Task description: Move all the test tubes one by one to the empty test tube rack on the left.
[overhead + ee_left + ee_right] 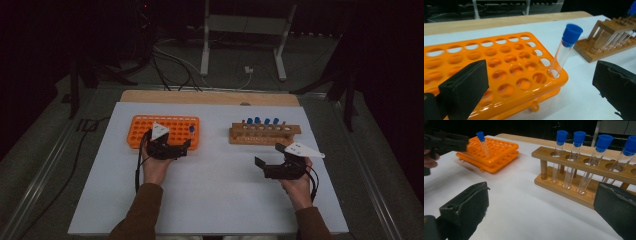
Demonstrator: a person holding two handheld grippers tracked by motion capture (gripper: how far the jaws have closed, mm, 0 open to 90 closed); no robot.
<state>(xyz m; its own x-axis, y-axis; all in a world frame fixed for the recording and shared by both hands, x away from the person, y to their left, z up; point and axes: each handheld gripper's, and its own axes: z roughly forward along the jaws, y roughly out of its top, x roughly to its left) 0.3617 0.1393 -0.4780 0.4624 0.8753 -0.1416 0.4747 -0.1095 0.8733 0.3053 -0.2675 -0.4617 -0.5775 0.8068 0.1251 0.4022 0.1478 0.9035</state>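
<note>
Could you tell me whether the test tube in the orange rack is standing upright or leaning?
Leaning. The test tube sits in a corner hole of the orange rack, its blue cap tilted outward.

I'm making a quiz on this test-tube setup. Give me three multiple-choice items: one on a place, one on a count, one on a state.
1. Where in the orange rack does the lone tube stand?
A. a corner hole
B. a middle hole
C. flat on top

2. How many blue-capped tubes stand in the wooden rack?
A. two
B. four
C. six

3. How are the left gripper's jaws?
A. shut on the tube
B. shut on nothing
C. open, holding nothing

Key:
1 A: the left gripper view shows the tube in a hole at the rack's corner.
2 B: the right gripper view shows four blue caps above the wooden rack.
3 C: the jaws stand wide apart, with the tube beyond them.
</note>
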